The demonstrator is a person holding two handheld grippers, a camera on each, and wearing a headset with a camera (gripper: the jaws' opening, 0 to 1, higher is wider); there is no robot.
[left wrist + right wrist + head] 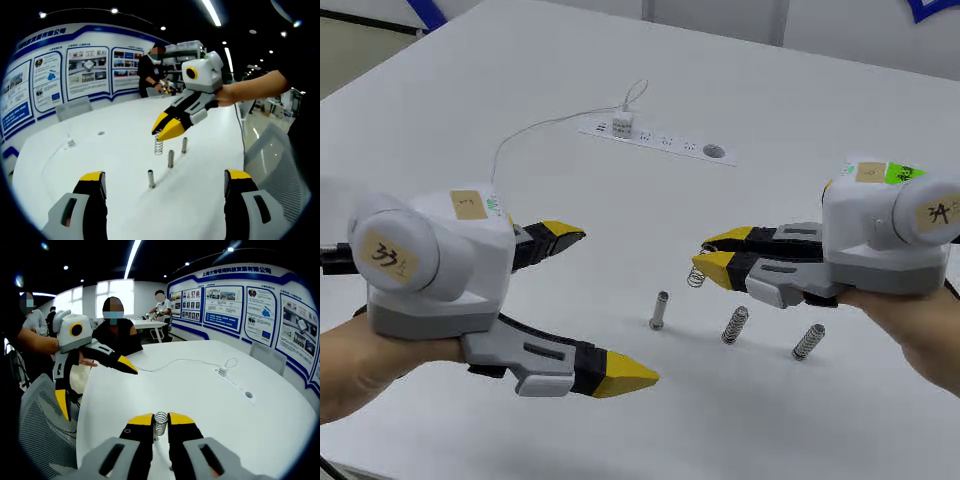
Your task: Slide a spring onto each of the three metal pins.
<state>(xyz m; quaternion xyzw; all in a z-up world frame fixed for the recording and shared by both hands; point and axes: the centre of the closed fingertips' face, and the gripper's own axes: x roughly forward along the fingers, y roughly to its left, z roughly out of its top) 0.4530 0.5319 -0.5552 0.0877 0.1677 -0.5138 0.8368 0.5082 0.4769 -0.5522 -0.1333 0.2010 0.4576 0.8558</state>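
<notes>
Holding: right gripper point(712, 256) clenched on spring point(696, 277); left gripper point(612, 305) released.
Risk: spring may snag bare pin point(660, 309) if misaligned, popping free.

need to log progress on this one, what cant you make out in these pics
- Head view: the spring in the right gripper is partly hidden by its yellow tips, so its length is unclear.
- Right gripper view: the spring's lower end sits behind the jaws.
- Left gripper view: the middle pin and far pin are too small to tell if springs cover them.
- Head view: the power strip has markings too small to read.
</notes>
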